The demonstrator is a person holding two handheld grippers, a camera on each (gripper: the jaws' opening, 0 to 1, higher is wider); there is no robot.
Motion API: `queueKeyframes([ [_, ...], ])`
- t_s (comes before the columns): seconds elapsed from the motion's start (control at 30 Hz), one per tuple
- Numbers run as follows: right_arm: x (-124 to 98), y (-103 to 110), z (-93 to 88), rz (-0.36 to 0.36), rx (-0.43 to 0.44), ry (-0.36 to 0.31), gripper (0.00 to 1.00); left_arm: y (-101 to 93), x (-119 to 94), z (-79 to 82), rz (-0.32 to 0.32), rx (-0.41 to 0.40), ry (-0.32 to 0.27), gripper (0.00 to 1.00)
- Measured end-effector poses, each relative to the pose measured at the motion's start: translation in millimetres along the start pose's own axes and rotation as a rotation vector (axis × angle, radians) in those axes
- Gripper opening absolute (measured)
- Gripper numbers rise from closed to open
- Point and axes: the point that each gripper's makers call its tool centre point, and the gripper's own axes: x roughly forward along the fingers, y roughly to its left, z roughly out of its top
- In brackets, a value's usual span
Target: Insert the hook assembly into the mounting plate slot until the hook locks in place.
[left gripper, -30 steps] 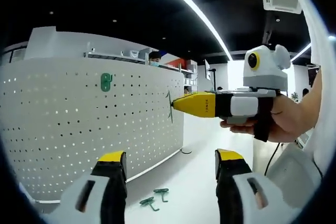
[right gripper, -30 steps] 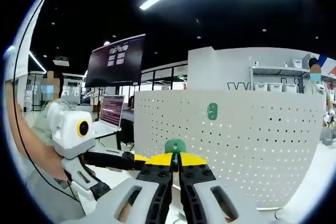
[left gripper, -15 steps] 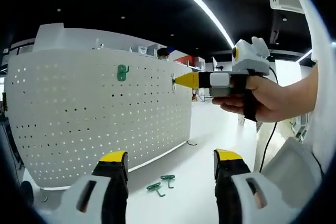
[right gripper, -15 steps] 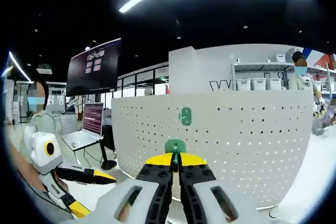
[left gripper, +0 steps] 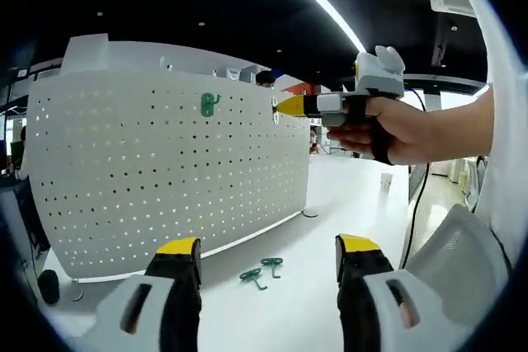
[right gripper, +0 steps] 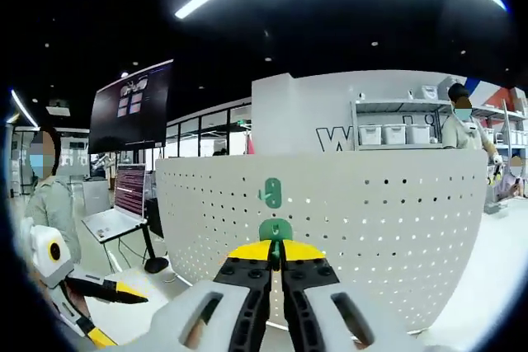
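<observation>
A white perforated mounting plate [left gripper: 157, 179] stands upright on the table, with one green hook [left gripper: 209, 105] hanging near its top. In the left gripper view my right gripper [left gripper: 280, 105] comes in from the right, held by a hand, its yellow tips close to the plate's upper edge. In the right gripper view that gripper [right gripper: 276, 246] is shut on a green hook assembly [right gripper: 275, 230], just below the mounted hook [right gripper: 271, 193] on the plate [right gripper: 379, 212]. My left gripper [left gripper: 268, 246] stands open and holds nothing; it also sits low at the left [right gripper: 103, 288].
Two loose green hooks [left gripper: 262, 271] lie on the white table in front of the plate. A laptop [right gripper: 122, 204] and a dark monitor [right gripper: 132, 105] stand to the left, beside a person [right gripper: 51, 204]. Another person [right gripper: 462, 125] stands behind shelving at the right.
The right gripper has carried its hook up and closer to the plate's upper part. The left gripper has drawn back, so the plate and right hand look smaller and farther.
</observation>
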Motion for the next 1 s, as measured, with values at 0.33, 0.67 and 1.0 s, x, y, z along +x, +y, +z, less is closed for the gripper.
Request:
queueKeyframes([
  [0.33,19,-19,18.5,-0.057,0.001,-0.033,0.01,3.4,-11,-5.8,0.036,0.029,-0.007,0.67],
  [0.67,38,-32,24.2,-0.094,-0.001,-0.054,0.01,4.6,-12,-6.0,0.039,0.028,-0.011,0.68],
  [1.0,55,-32,24.4,-0.11,-0.01,-0.068,0.01,11.6,-12,-10.8,0.061,0.02,-0.007,0.67],
])
